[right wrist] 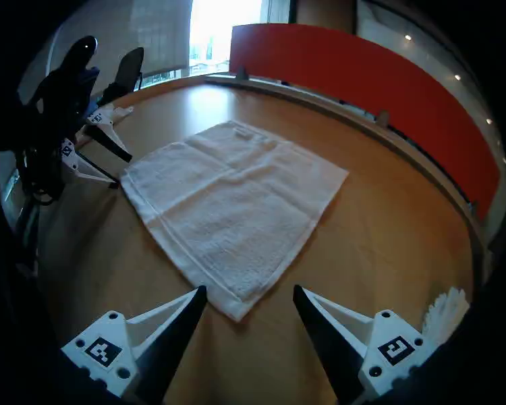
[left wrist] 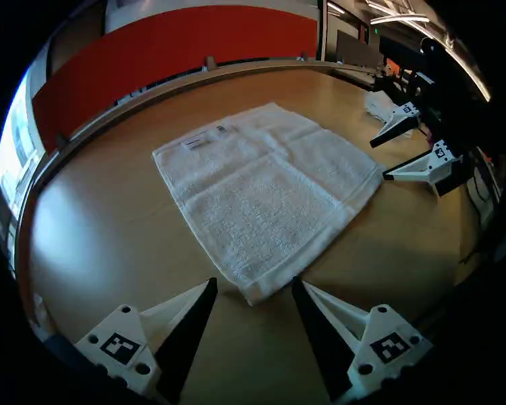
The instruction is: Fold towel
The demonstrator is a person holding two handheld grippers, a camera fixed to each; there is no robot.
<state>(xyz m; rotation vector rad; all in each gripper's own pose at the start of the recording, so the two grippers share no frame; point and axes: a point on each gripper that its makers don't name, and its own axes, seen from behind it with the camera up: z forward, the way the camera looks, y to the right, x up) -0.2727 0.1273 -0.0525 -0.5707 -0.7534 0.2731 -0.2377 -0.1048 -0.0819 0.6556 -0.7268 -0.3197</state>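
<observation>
Flat on the desk (left wrist: 104,236), spread out white: the towel (left wrist: 266,196). Points one corner into the gap of the left claw (left wrist: 254,282), spread wide and gripping nothing. Points another corner into the right claw (right wrist: 249,289), likewise wide and empty, fingers either side of the tip.
</observation>
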